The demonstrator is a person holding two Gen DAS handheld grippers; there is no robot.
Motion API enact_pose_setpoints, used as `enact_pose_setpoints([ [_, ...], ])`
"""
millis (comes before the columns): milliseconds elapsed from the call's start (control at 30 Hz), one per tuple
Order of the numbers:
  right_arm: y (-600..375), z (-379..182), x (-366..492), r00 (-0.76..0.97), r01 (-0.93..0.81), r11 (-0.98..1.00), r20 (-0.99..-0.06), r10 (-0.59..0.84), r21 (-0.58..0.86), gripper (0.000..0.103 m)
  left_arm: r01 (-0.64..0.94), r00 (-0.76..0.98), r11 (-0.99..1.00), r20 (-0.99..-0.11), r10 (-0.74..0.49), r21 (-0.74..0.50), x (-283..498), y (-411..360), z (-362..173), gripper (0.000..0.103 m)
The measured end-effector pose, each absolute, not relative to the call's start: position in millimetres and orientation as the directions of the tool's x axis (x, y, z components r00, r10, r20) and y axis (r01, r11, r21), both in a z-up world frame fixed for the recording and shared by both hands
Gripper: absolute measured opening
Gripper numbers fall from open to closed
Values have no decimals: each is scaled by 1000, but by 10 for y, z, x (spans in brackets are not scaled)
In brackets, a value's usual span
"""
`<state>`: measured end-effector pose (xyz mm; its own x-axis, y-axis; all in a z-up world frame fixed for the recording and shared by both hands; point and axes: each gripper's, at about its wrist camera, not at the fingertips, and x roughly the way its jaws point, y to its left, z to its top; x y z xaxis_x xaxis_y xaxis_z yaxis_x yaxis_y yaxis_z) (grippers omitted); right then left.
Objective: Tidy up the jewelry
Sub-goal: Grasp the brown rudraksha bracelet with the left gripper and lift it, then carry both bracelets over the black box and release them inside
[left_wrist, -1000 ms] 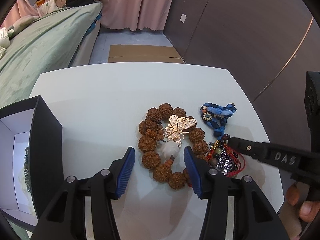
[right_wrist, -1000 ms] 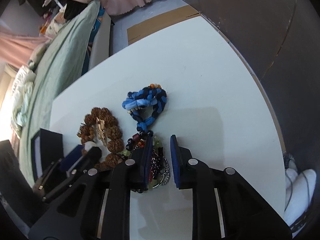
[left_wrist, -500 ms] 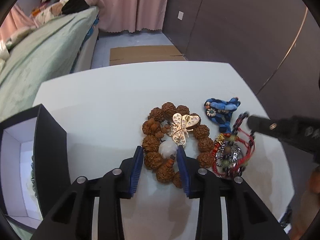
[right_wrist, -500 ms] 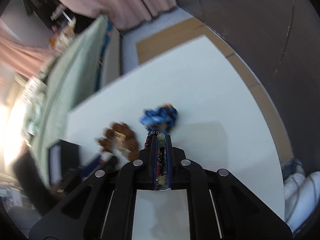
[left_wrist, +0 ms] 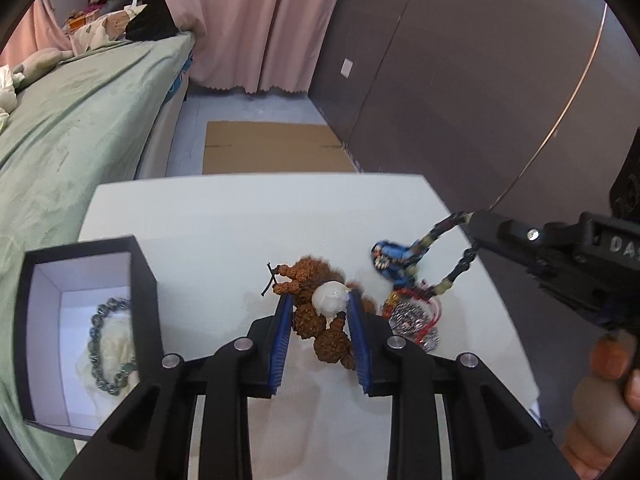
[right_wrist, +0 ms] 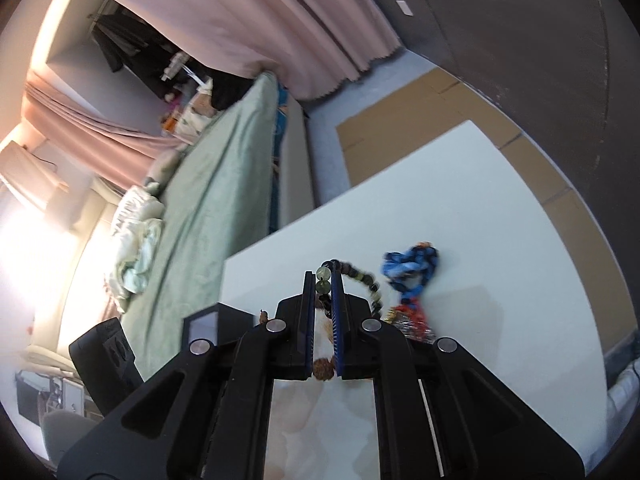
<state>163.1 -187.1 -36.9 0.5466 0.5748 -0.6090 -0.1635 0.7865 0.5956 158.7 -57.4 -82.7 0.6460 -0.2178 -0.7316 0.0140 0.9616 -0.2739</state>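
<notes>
A second ago both grippers were only reaching — now the left gripper (left_wrist: 319, 307) fingers pinch the brown bead bracelet (left_wrist: 316, 312) above the tabletop (left_wrist: 240, 216), and the right gripper (right_wrist: 323, 280) fingers hold the dark bead string (left_wrist: 444, 280) up — next stop, likely the black box (left_wrist: 86, 336)

Hand-held gripper (right_wrist: 323, 280) around beaded bracelet (right_wrist: 362, 278)
</notes>
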Motion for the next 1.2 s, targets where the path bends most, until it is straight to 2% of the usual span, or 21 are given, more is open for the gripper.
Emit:
enact_pose_setpoints([
  [100,-1837,-313,1598,553,-188,766,-578,600,615,9,19,672,955,-703,-231,-296,1512,-495,-687,16],
  [433,-1579,-284,1551,543,-244,744,-548,636,622,9,6,719,941,-652,-240,-339,1314,-245,-387,16],
  [767,-1314,-121,1392,541,-360,681,-452,709,637,9,13,786,927,-570,-241,-374,1095,47,-54,16],
  [967,-1115,-76,1329,519,-418,648,-418,745,637,9,-17,809,922,-548,-215,-386,998,277,61,16],
  [1200,-908,-104,1317,496,-430,636,-421,759,640,9,-68,821,921,-546,-167,-384,887,540,100,16],
])
